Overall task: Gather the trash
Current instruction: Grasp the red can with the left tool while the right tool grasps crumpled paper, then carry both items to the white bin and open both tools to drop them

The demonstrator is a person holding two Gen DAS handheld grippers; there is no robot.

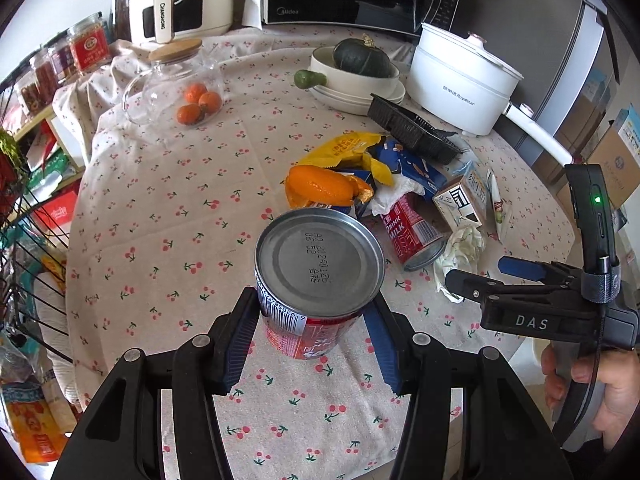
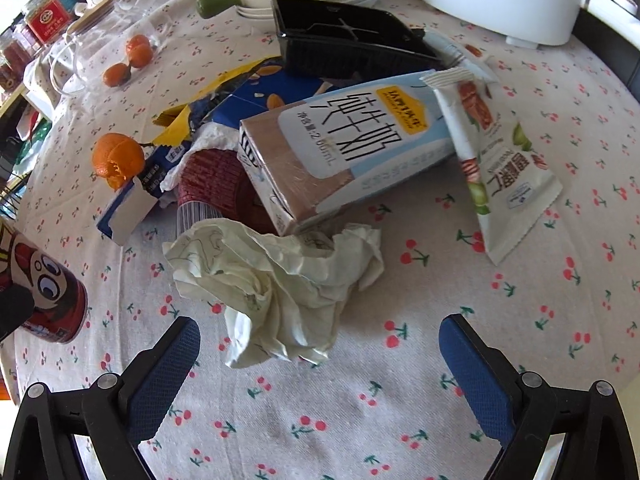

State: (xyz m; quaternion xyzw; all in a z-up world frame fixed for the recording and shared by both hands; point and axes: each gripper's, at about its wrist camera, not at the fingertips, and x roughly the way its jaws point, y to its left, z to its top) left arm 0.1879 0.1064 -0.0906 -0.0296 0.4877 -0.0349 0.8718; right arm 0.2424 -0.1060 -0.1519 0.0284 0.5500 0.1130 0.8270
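Left gripper (image 1: pixel 312 320) clamps a red can (image 1: pixel 316 276) above the tablecloth (image 1: pixel 160 220); right gripper (image 2: pixel 320 344) spreads wide near a crumpled tissue (image 2: pixel 276 288).

I am clamping my left gripper (image 1: pixel 310 344) on the red, silver-topped metal can (image 1: pixel 318 280), tilted, above the cherry-print tablecloth (image 1: pixel 160 208). My right gripper (image 1: pixel 476 278) is hovering beside the crumpled white tissue (image 1: pixel 460 252).

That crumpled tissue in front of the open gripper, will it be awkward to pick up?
Probably not. The tissue looks soft and very light, so it should squash between the pads rather than resist. Its loose folds may trail or snag the milk carton that it seems to touch. It is unlikely to roll or slip.
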